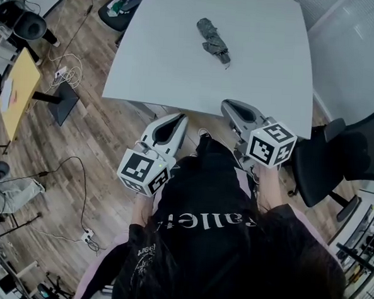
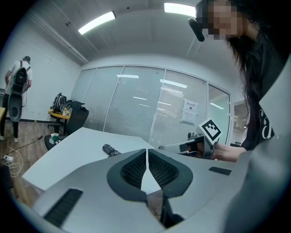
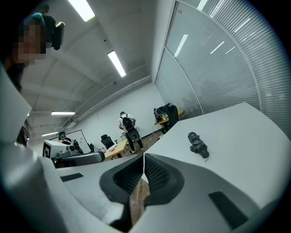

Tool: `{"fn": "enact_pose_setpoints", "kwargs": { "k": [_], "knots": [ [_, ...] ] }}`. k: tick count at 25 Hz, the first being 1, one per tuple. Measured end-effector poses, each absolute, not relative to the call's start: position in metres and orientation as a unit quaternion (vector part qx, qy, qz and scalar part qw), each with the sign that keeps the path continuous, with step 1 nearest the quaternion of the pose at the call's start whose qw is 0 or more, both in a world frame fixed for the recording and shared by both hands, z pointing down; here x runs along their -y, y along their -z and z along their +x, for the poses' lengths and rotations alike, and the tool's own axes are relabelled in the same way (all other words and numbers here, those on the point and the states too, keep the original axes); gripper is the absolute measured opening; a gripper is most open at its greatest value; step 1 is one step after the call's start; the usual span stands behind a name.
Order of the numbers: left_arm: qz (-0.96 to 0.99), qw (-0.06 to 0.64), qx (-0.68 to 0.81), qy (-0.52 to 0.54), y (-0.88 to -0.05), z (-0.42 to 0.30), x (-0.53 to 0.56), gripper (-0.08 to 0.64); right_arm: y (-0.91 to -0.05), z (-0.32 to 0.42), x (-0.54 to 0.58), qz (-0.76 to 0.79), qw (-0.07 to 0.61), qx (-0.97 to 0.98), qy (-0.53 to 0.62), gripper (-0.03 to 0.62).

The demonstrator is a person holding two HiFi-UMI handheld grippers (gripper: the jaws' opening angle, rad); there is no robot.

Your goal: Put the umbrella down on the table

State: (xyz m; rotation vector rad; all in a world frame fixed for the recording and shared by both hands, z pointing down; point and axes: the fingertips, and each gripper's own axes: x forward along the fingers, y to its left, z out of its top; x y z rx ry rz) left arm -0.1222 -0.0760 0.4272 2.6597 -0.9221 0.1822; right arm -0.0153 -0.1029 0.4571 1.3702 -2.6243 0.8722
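Observation:
A folded dark grey umbrella (image 1: 213,40) lies on the white table (image 1: 179,69), towards its far middle, untouched. It also shows small in the left gripper view as the umbrella (image 2: 111,149) and in the right gripper view as the umbrella (image 3: 198,144). My left gripper (image 1: 177,119) is held short of the table's near edge, jaws shut with nothing between them (image 2: 146,152). My right gripper (image 1: 228,106) hovers at the near edge, also shut and empty (image 3: 143,158). Both stand well back from the umbrella.
A black office chair (image 1: 341,158) stands at the table's right. Another chair (image 1: 123,6) sits at the far left corner. A yellow desk (image 1: 17,88), cables and a stand lie on the wooden floor to the left. A person (image 3: 128,127) stands in the background.

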Motion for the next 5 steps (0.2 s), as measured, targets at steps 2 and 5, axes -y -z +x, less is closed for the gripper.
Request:
{"fn": "enact_pose_setpoints", "kwargs": {
  "k": [2,5],
  "knots": [
    [0.931,0.157,0.324,-0.062,-0.427,-0.121,0.077,0.031,-0.454,-0.010,0.105,0.447,0.025,0.850,-0.279,0.025],
    [0.931,0.154,0.326,-0.058,-0.425,-0.118,0.081,0.031,-0.447,0.001,0.109,0.454,0.022,0.848,-0.273,0.025]
  ]
}}
